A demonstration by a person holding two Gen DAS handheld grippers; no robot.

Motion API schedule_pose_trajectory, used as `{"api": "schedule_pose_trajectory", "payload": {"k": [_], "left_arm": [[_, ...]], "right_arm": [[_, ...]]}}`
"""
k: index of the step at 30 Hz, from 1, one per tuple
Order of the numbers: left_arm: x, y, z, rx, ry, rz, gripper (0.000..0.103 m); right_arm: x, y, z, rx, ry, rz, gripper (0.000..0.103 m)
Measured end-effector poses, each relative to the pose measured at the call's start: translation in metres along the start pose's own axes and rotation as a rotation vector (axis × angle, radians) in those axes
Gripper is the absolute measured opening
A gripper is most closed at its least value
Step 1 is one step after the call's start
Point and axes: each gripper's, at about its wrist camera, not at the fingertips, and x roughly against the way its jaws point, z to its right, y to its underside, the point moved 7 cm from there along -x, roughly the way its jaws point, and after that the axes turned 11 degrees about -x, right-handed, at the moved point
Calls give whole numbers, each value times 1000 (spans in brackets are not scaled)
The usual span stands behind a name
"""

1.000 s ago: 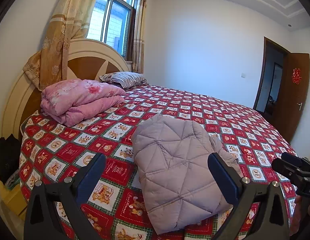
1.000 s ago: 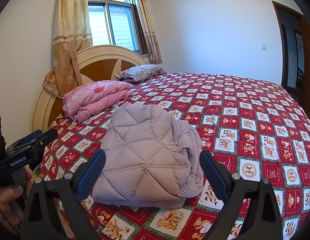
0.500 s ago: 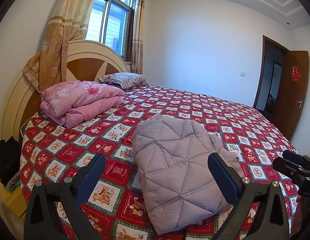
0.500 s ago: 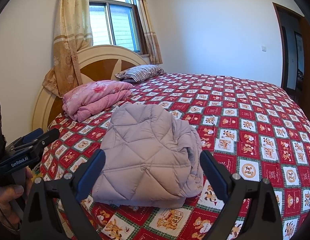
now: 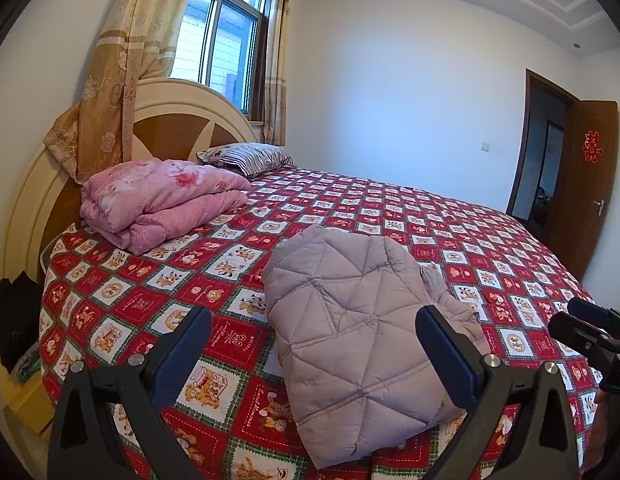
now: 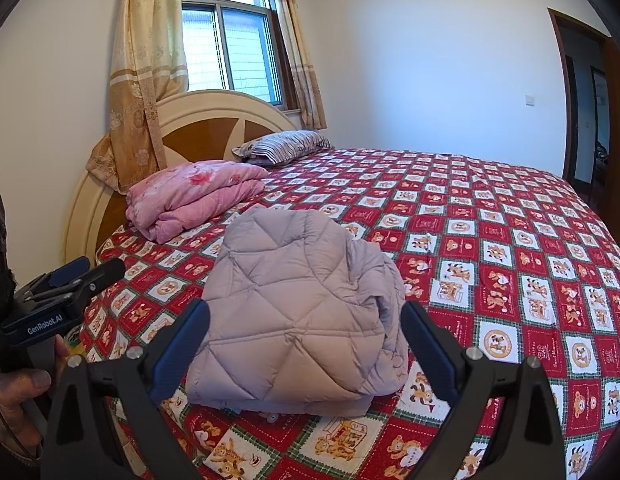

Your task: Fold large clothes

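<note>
Folded and left lying on a bear-print bed (image 5: 450, 216), near the front edge.

Spread across the red patchwork cover: a pale lilac quilted jacket (image 5: 350, 320), doubled into a compact bundle, loose sleeve folds bunched along its right side. Farther back, well apart, a folded pink quilt (image 5: 162, 200) and a striped pillow (image 5: 246, 158) by the headboard. Poised short of the jacket, clear of the fabric: left gripper (image 5: 314, 354) and right gripper (image 6: 306, 344), jaws spread wide, grasping nothing. Folding judged essentially finished; next, at most, tucking in the bunched sleeve side or pressing the bundle flat.
</note>
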Motion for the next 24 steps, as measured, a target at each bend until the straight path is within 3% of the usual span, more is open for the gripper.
{"api": "schedule_pose_trajectory", "payload": {"k": [24], "left_arm": [[-2,3,-5,0,-18,1,102]], "right_arm": [[3,1,5,-3,0,-1,99]]}}
